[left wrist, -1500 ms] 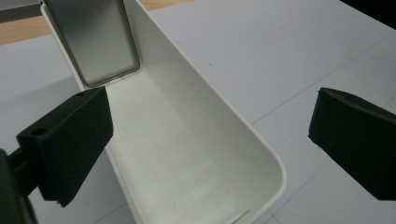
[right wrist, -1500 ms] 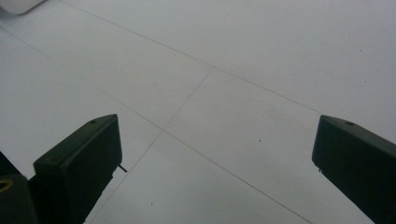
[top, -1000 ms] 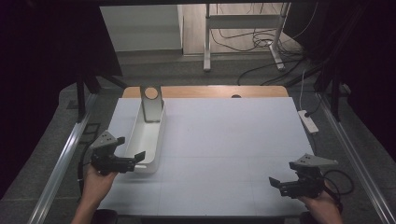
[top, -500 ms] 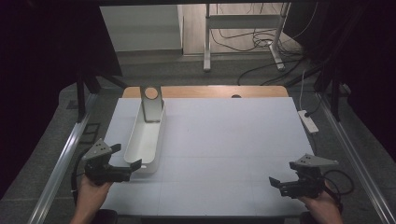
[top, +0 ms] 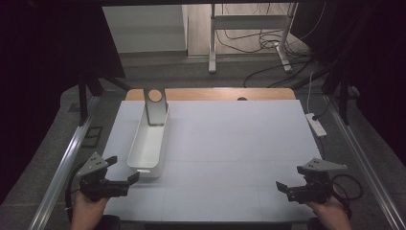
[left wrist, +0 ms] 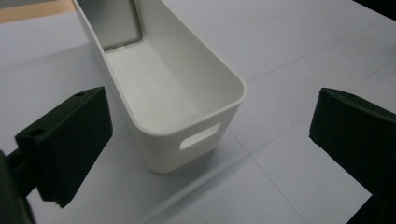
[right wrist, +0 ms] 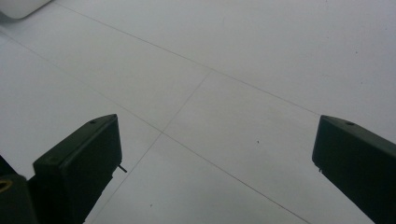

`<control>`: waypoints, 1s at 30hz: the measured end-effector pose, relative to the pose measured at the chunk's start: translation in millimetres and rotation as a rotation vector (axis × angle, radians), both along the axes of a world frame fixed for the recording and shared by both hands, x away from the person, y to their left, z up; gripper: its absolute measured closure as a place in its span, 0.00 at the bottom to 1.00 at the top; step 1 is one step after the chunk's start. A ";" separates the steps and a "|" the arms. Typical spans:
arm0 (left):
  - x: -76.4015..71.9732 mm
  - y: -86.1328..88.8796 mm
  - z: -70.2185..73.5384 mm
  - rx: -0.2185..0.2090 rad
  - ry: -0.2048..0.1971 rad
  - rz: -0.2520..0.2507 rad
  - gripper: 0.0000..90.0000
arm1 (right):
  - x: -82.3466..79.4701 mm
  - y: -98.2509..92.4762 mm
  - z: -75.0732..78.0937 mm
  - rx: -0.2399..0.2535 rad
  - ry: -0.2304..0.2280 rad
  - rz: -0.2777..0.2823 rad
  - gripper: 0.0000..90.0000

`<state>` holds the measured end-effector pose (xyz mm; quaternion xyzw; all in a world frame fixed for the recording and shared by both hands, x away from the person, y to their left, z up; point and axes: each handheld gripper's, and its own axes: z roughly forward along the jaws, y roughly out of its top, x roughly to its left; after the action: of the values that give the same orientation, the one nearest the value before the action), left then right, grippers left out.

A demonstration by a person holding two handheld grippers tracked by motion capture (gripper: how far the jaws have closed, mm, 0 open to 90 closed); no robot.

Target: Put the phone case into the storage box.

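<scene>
Two tools sit low over the near edge of the tabletop (top: 230,143), one in each hand. The left tool (top: 125,173) has its jaws spread wide apart with nothing between them; in the left gripper view they frame the near short end of a long white plastic bin (left wrist: 187,116), which stands just beyond the tips without touching either. That bin (top: 149,141) rests on the left part of the tabletop, its length running away from the person, and its near end wall has an oval handle slot (left wrist: 200,136). No brand, label or writing can be read on the bin, on the tools or on the white surface.

Inside the far end of the bin a flat grey metal stand (top: 156,108) leans up past the rim, with a round brownish disc (top: 154,96) near its top. Otherwise the bin's floor looks bare.

The right tool (top: 283,188) is at the near right corner, well apart from the bin, its jaws likewise wide apart and empty over plain white surface crossed by thin seam lines (right wrist: 187,112).

Beyond the white sheet a strip of wooden edge (top: 230,94) shows at the far side. A white power strip (top: 316,124) lies off the right edge, and cables (top: 258,45) trail on the floor behind near a metal frame leg (top: 212,38). Nothing stands between the left tool and the bin.
</scene>
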<state>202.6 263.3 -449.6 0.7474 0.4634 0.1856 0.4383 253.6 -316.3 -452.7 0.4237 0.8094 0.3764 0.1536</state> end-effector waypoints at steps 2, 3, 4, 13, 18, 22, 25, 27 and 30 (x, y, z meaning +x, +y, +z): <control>-1.5 0.0 -0.9 0.000 0.001 0.001 0.00 | -0.1 0.0 0.0 0.000 0.000 0.000 0.02; -2.4 0.1 -1.3 0.001 0.003 0.001 0.00 | 0.0 0.0 0.0 0.000 -0.001 -0.001 0.02; -3.9 -0.1 -1.9 0.002 0.003 0.006 0.00 | 0.0 0.0 0.0 0.000 -0.001 -0.001 0.02; -18.4 2.8 -7.9 -0.001 0.003 0.024 0.00 | 0.0 0.1 -0.2 0.001 0.000 0.000 0.02; -24.2 5.3 -11.7 -0.006 0.007 0.038 0.00 | 0.1 0.1 -0.2 0.001 0.000 -0.001 0.02; -27.5 7.2 -14.5 0.001 0.011 0.050 0.00 | -0.1 0.2 0.0 -0.001 0.000 -0.001 0.02; -29.7 7.6 -17.8 0.017 0.018 0.059 0.00 | -0.1 0.2 0.0 -0.001 0.000 -0.001 0.02; -30.6 7.5 -19.6 0.027 0.023 0.062 0.00 | -0.1 0.5 0.0 -0.001 -0.001 -0.001 0.02; -31.6 7.9 -19.5 0.027 0.021 0.067 0.00 | 0.0 0.5 0.1 0.000 0.000 -0.001 0.02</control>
<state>171.0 271.2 -469.1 0.7392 0.4902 0.1988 0.4169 253.6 -315.8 -452.6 0.4241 0.8093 0.3762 0.1538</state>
